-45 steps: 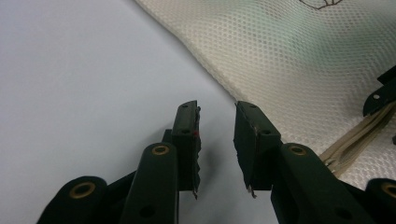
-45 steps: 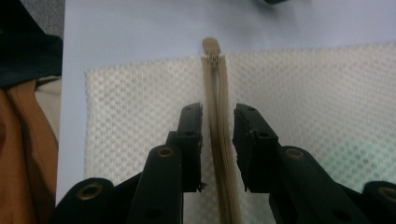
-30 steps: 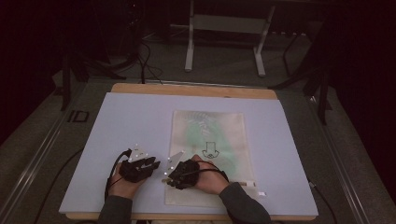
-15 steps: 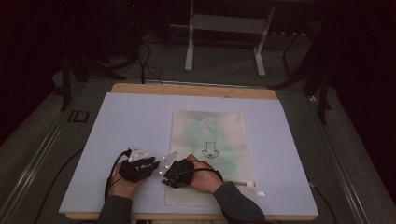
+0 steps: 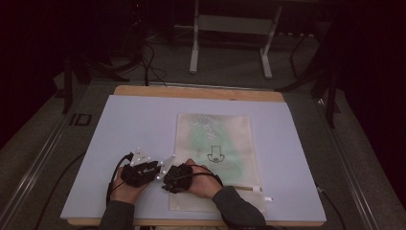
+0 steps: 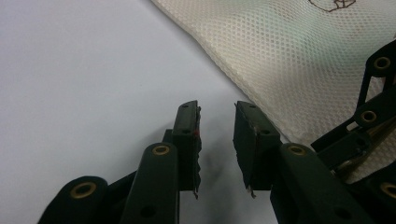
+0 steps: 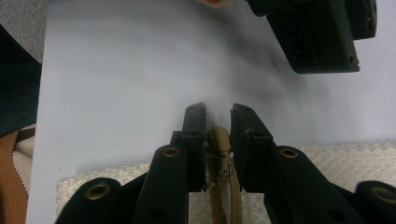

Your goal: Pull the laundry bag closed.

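A cream mesh bag (image 5: 230, 134) with a dark printed mark lies flat on the pale mat (image 5: 143, 120). My right gripper (image 5: 166, 181) is at the bag's near left corner. In the right gripper view its jaws (image 7: 218, 109) have just been closing around the tan zipper pull (image 7: 219, 144), which sits between them with a sliver of gap on one side. My left gripper (image 5: 154, 167) is right beside it over bare mat. Its jaws (image 6: 217, 109) are open with nothing between them, just off the mesh bag's edge (image 6: 289, 46).
The mat covers a wooden table whose far edge (image 5: 201, 92) shows. A white stand (image 5: 230, 43) and cables (image 5: 148, 62) are on the floor beyond. A small white tag (image 5: 268, 198) lies at the bag's near right corner. The left gripper's body (image 7: 317, 37) looms close in the right gripper view.
The right hand has shifted slightly left toward the left hand, to the bag's near left corner. The left hand has stayed in place.
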Demonstrator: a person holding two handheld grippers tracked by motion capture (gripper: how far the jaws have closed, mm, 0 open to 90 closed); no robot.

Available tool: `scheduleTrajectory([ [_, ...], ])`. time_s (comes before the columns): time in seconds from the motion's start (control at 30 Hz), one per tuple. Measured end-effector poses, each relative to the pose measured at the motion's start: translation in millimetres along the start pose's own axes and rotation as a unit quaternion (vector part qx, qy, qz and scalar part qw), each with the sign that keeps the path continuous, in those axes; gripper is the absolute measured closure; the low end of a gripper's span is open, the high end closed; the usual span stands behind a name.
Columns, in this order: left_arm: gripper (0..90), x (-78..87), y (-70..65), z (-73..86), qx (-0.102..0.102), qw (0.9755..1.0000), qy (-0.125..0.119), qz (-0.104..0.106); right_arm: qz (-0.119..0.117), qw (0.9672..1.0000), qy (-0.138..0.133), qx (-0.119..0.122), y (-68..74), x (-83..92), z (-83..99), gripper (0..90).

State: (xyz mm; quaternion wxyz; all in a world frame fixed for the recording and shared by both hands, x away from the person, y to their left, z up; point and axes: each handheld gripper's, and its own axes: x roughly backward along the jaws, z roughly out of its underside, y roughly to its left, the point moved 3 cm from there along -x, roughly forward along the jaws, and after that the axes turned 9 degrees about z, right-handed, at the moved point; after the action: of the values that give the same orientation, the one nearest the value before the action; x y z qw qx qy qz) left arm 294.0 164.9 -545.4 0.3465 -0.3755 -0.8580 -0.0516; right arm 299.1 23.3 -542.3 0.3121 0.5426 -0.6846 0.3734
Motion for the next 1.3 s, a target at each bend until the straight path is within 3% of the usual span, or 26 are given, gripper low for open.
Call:
scheduleTrajectory([
  [0.27,70.1,-0.5,-0.3,0.1,-0.001,1.0,0.002,0.001,0.007,1.0,0.002,0.004,1.2,0.4,-1.0,80.9],
  [0.7,70.1,-0.8,-0.6,0.1,0.0,1.0,0.002,0.001,0.005,0.9998,-0.021,-0.004,0.9,10.7,-4.2,81.2],
  [1.3,70.1,-1.5,-2.6,-0.5,-0.002,1.0,0.0,0.004,-0.001,0.999,-0.041,-0.02,1.3,30.2,12.0,82.0],
])
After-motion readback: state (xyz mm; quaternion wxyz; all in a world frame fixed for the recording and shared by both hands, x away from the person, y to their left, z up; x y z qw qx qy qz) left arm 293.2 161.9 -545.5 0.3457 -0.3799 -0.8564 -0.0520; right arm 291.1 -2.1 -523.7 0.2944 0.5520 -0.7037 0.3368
